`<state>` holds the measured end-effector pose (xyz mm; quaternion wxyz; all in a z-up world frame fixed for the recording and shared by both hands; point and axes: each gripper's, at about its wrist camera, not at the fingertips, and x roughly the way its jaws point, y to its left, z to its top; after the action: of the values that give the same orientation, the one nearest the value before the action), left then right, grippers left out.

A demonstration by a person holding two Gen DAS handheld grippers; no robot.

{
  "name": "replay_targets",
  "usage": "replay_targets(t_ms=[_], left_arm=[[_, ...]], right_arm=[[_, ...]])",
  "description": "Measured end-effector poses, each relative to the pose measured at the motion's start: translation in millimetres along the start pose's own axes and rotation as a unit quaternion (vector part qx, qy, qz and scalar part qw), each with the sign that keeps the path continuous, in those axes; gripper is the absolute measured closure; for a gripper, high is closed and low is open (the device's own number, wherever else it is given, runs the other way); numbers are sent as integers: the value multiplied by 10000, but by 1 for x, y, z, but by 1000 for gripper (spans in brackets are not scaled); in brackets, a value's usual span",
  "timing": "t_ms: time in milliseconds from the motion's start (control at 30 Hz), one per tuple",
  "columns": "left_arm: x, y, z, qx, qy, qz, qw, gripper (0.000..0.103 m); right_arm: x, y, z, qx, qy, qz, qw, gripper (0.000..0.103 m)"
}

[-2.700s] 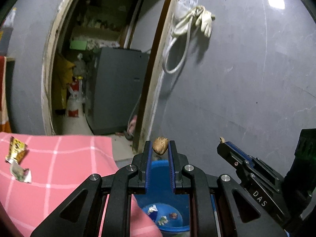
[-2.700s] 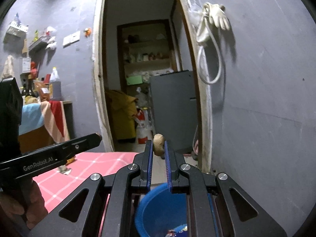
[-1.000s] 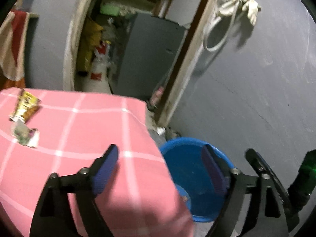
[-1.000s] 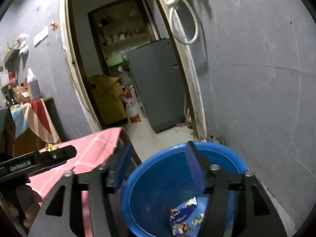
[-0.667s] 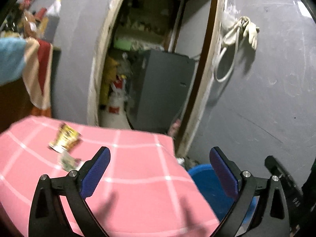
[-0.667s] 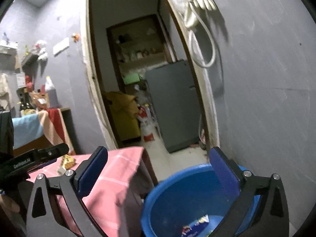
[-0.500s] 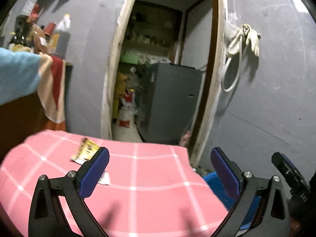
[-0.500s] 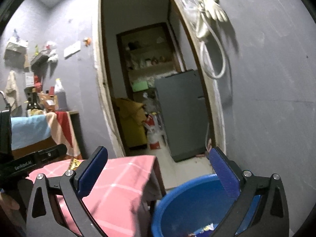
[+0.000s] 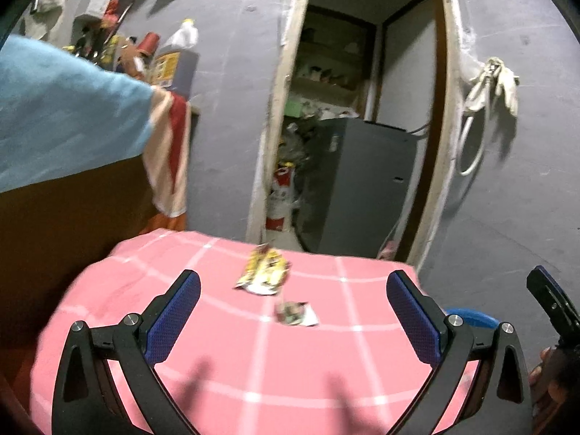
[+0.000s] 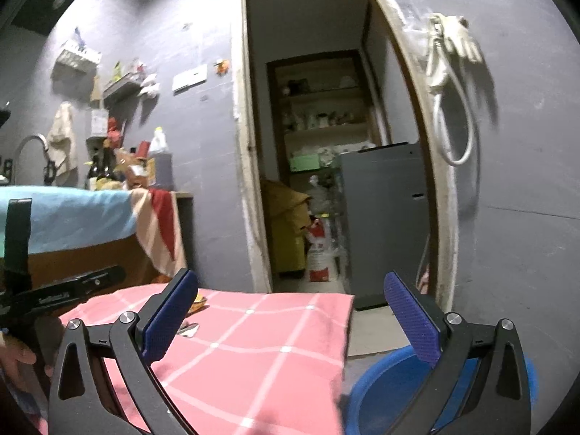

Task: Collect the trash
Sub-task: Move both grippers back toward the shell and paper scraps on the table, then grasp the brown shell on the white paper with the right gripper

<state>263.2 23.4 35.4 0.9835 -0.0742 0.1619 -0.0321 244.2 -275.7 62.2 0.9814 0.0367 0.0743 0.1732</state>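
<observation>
Both spread wide and empty: left gripper (image 9: 293, 310) above the pink-checked table (image 9: 224, 362), right gripper (image 10: 290, 311) over its right edge. Yellow wrapper (image 9: 264, 272) and small crumpled scrap (image 9: 295, 314) on the far middle of the cloth. Blue basin (image 10: 377, 391) low at right, contents hidden.

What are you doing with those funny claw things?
Someone is tidying up trash with a claw in each hand. Right now both claws are wide open and holding nothing. The left gripper points at a table with a pink checked cloth, where a yellow wrapper and a small crumpled scrap lie waiting. The right gripper hangs near the table's edge, over a blue tub on the floor beside it, which looks like the place the trash goes.
</observation>
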Motion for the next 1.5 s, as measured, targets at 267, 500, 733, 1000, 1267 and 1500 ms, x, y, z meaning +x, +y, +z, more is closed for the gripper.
replay_targets(t_ms=[267, 500, 733, 1000, 1267, 1500], left_arm=[[10, 36, -6, -148, 598, 262, 9978, 2], [26, 51, -10, -135, 1111, 662, 9915, 2], [36, 71, -8, -302, 1411, 861, 9858, 2], [36, 80, -11, -234, 1471, 1007, 9837, 2], [41, 93, -10, -517, 1573, 922, 9819, 2], [44, 88, -9, -399, 1639, 808, 9823, 2]], right_arm=[[38, 33, -5, -447, 700, 218, 9963, 0], [90, 41, -10, -455, 1619, 535, 9843, 0], [135, 59, -12, -488, 2459, 912, 9638, 13], [179, 97, -32, -931, 3367, 1296, 9280, 58], [202, 130, -41, -1457, 3665, 1591, 9051, 78], [210, 142, -53, -1705, 3963, 1768, 8847, 91]])
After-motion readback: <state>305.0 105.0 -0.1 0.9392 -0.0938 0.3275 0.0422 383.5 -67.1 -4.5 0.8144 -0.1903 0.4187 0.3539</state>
